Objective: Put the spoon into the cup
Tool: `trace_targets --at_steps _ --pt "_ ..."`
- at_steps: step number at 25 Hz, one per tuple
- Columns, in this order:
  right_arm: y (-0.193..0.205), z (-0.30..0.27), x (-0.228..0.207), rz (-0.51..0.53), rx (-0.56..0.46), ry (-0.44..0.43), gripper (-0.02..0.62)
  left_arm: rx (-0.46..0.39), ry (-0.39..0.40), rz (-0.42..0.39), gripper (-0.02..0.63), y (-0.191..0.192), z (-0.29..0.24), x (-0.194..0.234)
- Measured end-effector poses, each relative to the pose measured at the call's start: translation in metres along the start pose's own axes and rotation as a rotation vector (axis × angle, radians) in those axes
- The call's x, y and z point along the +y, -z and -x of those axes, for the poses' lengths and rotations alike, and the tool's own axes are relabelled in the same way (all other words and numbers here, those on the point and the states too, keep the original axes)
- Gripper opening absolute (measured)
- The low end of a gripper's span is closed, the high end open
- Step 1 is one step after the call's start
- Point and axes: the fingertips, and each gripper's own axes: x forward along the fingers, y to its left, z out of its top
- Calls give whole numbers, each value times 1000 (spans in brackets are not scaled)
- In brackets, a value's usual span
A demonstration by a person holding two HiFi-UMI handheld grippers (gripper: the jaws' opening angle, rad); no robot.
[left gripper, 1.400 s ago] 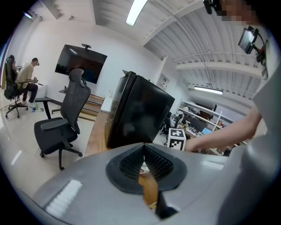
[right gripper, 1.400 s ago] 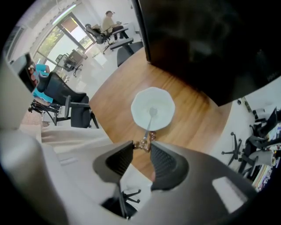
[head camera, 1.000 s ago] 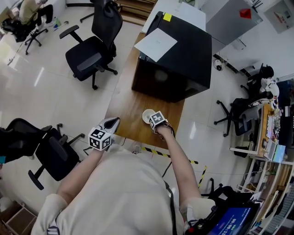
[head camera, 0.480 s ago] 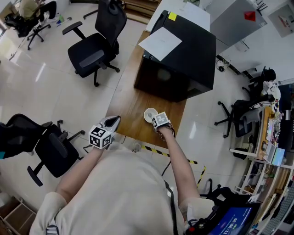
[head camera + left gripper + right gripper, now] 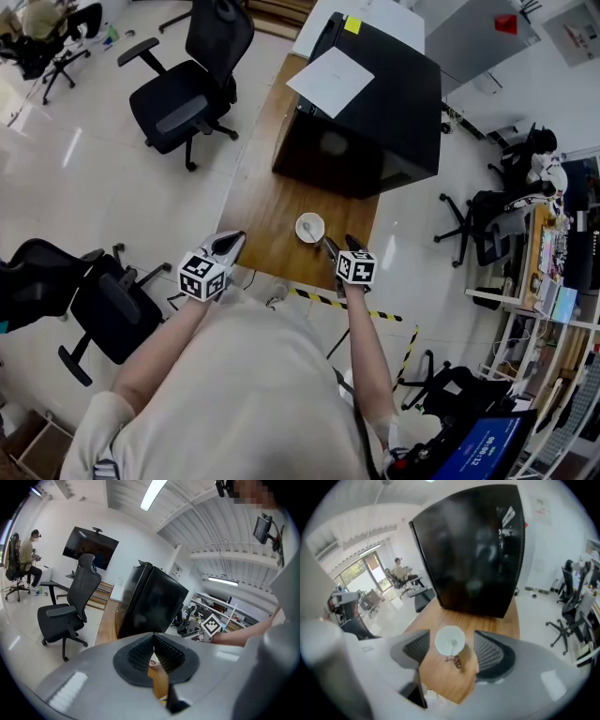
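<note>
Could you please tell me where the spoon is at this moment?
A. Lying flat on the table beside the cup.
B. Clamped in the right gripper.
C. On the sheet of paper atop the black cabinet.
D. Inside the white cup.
D: the spoon rests inside the white cup on the table, while the right gripper, whose jaws have just been opening, stands wide with nothing gripped.
</note>
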Motion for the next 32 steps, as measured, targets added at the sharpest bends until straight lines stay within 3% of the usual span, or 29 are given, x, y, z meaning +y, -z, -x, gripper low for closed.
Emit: trace_targets --at_steps 7,15,22,32 --pt "-3 83 15 -66 -249 160 290 9 111 -11 2 -4 16 -1" --pt "2 144 52 -75 -454 261 219 82 216 -71 2 13 7 -10" --pt "31 176 76 -61 -517 211 189 32 186 -106 2 11 30 -38" --pt "58 288 117 -19 -741 102 175 -12 118 -113 3 61 84 -103"
